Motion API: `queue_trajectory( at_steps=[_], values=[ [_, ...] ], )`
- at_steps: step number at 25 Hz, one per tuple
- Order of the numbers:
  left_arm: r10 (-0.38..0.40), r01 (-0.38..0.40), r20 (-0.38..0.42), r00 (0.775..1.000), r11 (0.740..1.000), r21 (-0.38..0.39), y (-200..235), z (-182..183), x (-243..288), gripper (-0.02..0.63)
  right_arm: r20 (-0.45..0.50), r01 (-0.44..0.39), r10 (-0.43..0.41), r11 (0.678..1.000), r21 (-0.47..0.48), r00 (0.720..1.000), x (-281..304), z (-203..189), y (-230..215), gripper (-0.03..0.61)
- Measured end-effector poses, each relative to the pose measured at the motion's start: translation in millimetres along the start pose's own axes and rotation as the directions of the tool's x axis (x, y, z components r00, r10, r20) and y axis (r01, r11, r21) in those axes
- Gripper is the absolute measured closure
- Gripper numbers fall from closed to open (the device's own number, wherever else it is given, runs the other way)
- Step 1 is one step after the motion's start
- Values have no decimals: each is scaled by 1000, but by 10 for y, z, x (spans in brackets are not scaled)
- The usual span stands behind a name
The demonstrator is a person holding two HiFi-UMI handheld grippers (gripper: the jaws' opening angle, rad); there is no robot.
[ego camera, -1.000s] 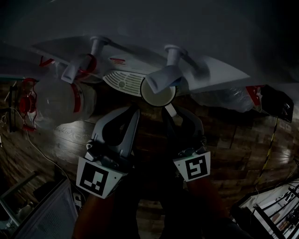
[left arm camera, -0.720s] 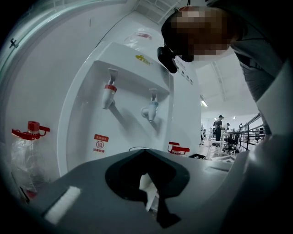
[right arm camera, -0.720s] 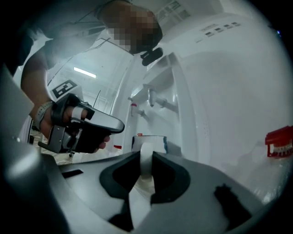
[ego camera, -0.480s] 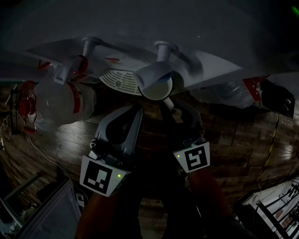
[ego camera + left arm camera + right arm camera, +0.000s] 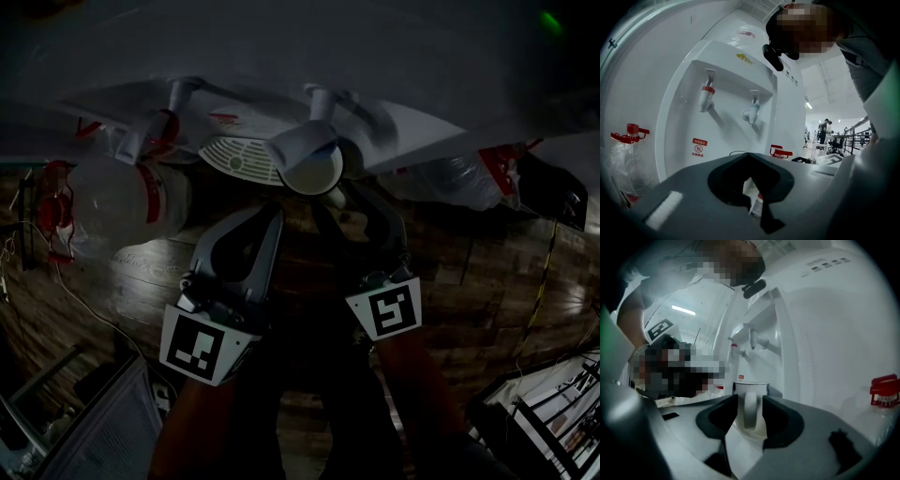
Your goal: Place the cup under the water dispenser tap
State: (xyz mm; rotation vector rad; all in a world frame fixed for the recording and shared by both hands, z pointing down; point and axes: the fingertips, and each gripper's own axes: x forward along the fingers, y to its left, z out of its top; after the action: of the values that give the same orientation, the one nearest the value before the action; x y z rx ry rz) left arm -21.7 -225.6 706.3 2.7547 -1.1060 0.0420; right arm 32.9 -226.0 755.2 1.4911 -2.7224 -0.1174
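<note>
Count: one water dispenser (image 5: 670,103) with two taps, red (image 5: 707,96) and blue (image 5: 752,111). One cup (image 5: 315,174), standing under the blue tap.

Right gripper (image 5: 750,404): jaws have just been opening, cup handle (image 5: 750,412) loose between them.

Left gripper (image 5: 746,157): jaws together, empty.

Head view dim. Blue tap covers part of the cup's rim; jaws hide its base.

One cup (image 5: 314,173); two taps (image 5: 141,141) (image 5: 300,145); one dispenser (image 5: 679,70); two claws (image 5: 272,214) (image 5: 342,197)
</note>
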Motion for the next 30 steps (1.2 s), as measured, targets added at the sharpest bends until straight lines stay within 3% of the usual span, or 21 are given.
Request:
queue_trajectory(
  at_steps=[6,11,16,21,30],
  values=[
    [6,-6,-24,1000,1000,-5,-7,90,-39,606,-26,-11,11,1000,-3,1000,-75,214,4,394],
    [2,-2,-40,999,1000,-10,-145,406,-151,606,-21,-31,31,999,-16,999,-222,761,3,394],
    [-18,19,-56,998,1000,8,-391,922,-304,606,-36,-61,62,998,25,997,-346,1446,-8,396],
    [-42,43,-35,998,999,22,-678,1667,-500,606,-19,-98,99,993,67,995,-518,2351,81,532],
    [-90,92,-61,994,995,32,-1282,3089,-1021,607,-49,-183,192,973,144,980,-876,3909,304,563]
  ],
)
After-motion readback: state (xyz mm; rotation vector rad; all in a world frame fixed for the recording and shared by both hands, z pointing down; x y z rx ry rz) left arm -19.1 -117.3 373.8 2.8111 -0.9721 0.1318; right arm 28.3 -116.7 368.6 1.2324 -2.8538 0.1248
